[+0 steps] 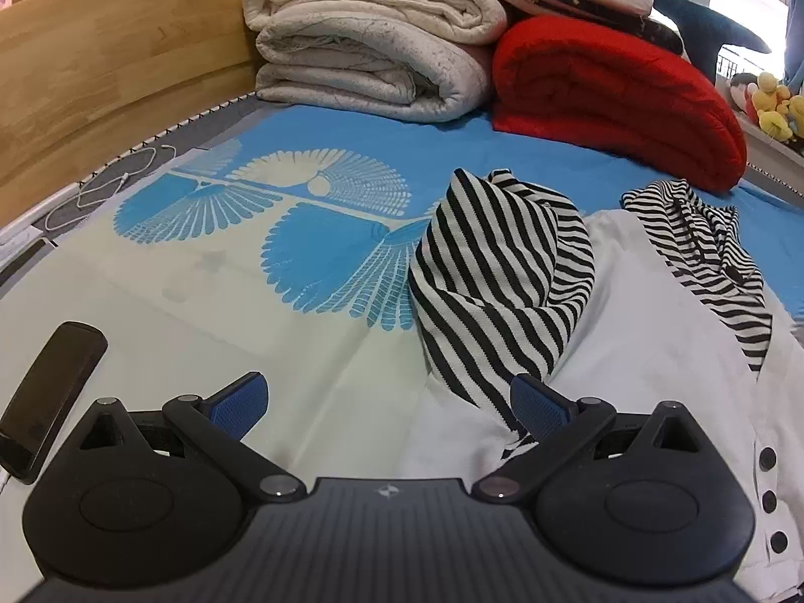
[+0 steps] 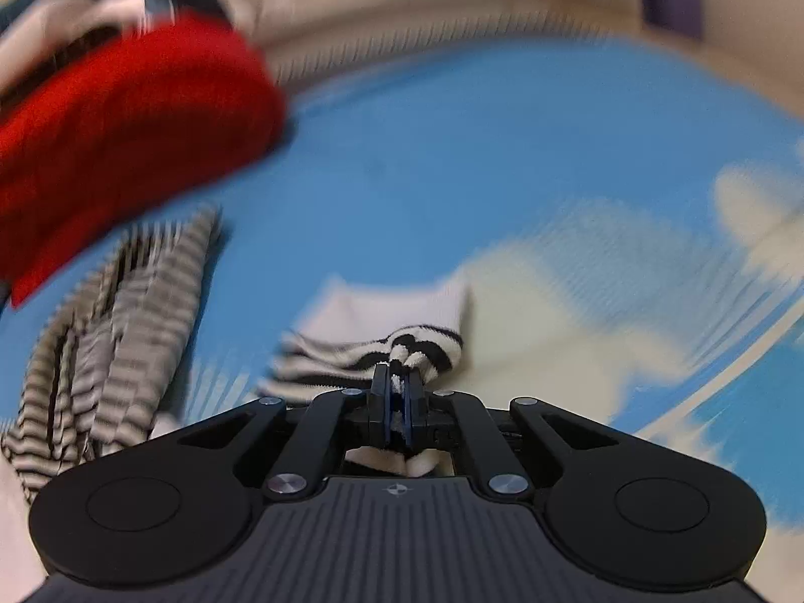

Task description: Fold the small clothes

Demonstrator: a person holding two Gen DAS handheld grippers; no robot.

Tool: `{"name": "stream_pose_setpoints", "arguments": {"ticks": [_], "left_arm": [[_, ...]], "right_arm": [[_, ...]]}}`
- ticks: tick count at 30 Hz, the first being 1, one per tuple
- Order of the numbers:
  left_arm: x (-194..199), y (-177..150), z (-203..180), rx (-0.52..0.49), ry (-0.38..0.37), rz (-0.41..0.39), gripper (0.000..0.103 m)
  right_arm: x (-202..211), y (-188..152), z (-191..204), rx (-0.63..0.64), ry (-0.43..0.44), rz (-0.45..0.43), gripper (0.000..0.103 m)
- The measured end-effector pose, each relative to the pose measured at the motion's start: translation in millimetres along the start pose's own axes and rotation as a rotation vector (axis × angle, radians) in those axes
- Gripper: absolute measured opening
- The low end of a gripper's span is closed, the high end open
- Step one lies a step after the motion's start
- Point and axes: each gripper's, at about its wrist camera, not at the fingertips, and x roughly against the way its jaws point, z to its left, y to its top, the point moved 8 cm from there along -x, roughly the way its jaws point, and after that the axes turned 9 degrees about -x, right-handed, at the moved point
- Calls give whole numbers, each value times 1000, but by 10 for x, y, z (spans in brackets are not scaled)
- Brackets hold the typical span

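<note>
A small white garment (image 1: 648,331) with black-and-white striped sleeves and dark buttons lies crumpled on a blue and cream bedsheet (image 1: 311,261). Its left striped sleeve (image 1: 497,271) is bunched up in a hump just beyond my left gripper (image 1: 389,397), which stands open over the sheet, the right finger beside the sleeve's hem. In the blurred right wrist view, my right gripper (image 2: 398,382) is shut on a striped cuff (image 2: 427,346) of the garment, whose white cloth (image 2: 382,311) trails ahead; another striped part (image 2: 125,311) lies to the left.
Folded cream quilts (image 1: 372,50) and a red blanket (image 1: 618,95) are stacked at the head of the bed against a wooden headboard (image 1: 100,80). A dark phone (image 1: 50,397) and a white cable (image 1: 100,191) lie at the left. Plush toys (image 1: 769,105) sit at the far right.
</note>
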Motion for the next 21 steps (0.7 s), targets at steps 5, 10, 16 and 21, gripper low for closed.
{"name": "stream_pose_setpoints", "arguments": {"ticks": [5, 10, 16, 21], "left_arm": [[53, 30, 17, 1, 24, -27, 103], [20, 22, 42, 8, 49, -15, 103], [16, 55, 149, 46, 69, -22, 103], [-13, 249, 355, 54, 122, -61, 103]], "right_arm": [[268, 508, -1736, -71, -410, -148, 4], [304, 269, -2918, -296, -504, -59, 4], [349, 34, -3168, -222, -713, -89, 81], [1052, 97, -2895, -230, -664, -193, 83]]}}
